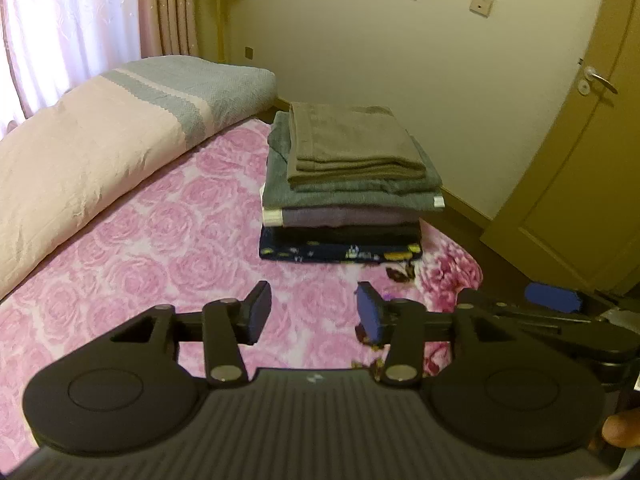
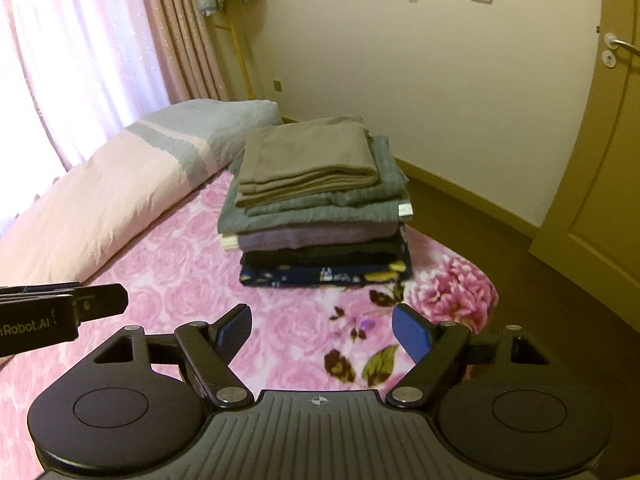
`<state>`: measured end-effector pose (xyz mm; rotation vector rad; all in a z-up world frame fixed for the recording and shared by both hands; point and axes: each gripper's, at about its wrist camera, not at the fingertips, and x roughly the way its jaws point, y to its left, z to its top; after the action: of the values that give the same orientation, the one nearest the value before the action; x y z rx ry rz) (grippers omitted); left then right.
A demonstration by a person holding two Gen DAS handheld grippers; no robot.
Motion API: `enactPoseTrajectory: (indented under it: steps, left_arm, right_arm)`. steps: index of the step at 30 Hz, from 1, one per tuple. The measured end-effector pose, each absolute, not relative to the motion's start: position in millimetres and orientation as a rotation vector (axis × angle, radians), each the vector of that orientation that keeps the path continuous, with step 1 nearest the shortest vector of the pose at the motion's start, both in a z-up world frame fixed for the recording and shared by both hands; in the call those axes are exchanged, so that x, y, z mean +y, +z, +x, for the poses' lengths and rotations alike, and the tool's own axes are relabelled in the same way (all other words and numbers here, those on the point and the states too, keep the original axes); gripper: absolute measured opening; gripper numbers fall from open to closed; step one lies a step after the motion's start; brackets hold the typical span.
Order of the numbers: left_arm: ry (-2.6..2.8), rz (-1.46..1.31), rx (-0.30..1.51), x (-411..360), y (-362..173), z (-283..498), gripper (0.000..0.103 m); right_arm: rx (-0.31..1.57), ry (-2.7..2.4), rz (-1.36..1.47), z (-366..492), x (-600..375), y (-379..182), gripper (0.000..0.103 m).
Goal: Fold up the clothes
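A neat stack of folded clothes (image 1: 348, 184) (image 2: 320, 208) sits near the far corner of the bed: a brown piece on top, then grey-green, mauve, black and a dark floral one at the bottom. My left gripper (image 1: 314, 314) hovers open above the pink rose blanket (image 1: 160, 248), short of the stack, with nothing between its fingers. My right gripper (image 2: 322, 334) is open too, empty, over the blanket (image 2: 280, 328) in front of the stack. The left gripper's side (image 2: 60, 316) shows at the left edge of the right wrist view.
A long rolled quilt, pink with a grey-blue end (image 1: 100, 152) (image 2: 120, 184), lies along the left of the bed by the curtains (image 1: 80, 20). The bed's right corner (image 2: 472, 292) drops to a brown floor; a door (image 1: 580, 160) stands at right.
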<state>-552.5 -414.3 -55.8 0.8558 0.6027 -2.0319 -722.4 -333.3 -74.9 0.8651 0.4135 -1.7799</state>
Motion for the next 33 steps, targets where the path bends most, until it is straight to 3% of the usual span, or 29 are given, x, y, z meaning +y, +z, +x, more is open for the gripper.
enactPoseTrajectory:
  steps: [9,13,33]
  left_arm:
    - [-2.010,0.886,0.531,-376.6,-53.0,-530.2,0.048]
    - [-2.016,0.868,0.536,-366.7,-50.1,-522.4,0.054]
    - [-1.959,0.963,0.705,-392.6,-90.9,-552.3,0.054]
  right_arm:
    - [0.426,-1.820,0.870,-689.2,-286.9,-65.0,0.080]
    - [0.364,-1.823,0.900,-689.6,-276.4,-60.0,0.080]
    - [0.481,-1.805,0.976,-720.1,-308.1,-82.8,0.080]
